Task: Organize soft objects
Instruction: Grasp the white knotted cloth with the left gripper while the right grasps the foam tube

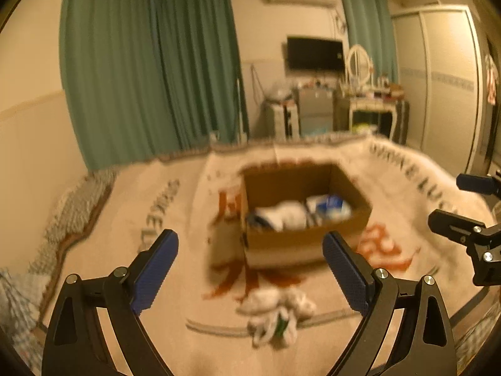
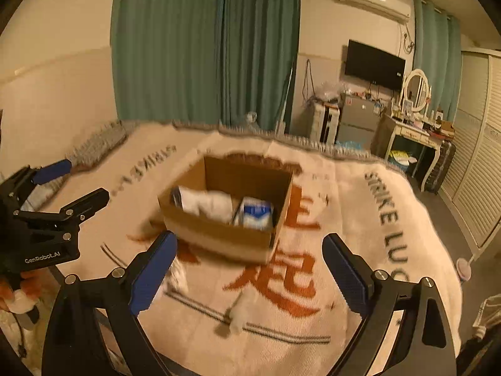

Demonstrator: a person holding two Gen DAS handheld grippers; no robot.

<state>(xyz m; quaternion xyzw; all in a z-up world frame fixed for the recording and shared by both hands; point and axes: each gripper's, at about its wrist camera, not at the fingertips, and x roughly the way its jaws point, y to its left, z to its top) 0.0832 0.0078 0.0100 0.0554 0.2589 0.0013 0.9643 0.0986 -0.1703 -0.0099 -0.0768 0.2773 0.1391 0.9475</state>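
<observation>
An open cardboard box [image 1: 300, 241] stands on a cream blanket [image 1: 188, 288] with orange and dark lettering; it also shows in the right wrist view [image 2: 219, 235]. Inside lie a white rolled cloth [image 1: 281, 216] [image 2: 209, 205] and a blue-and-white item [image 1: 330, 206] [image 2: 256, 213]. A crumpled white cloth [image 1: 275, 313] lies on the blanket in front of the box, between my left fingers. A small white piece [image 2: 238, 316] lies on the blanket in the right wrist view. My left gripper [image 1: 250, 269] is open and empty above the blanket. My right gripper [image 2: 249, 272] is open and empty, and shows at the right edge of the left wrist view [image 1: 469, 206].
Green curtains [image 2: 203, 47] hang behind the bed. A wall TV [image 2: 374, 64], a small fridge [image 2: 360, 119] and a dressing table with mirror [image 2: 413, 125] stand at the back right. A louvred wardrobe [image 2: 479, 172] fills the right side. The left gripper shows at the left of the right wrist view [image 2: 62, 185].
</observation>
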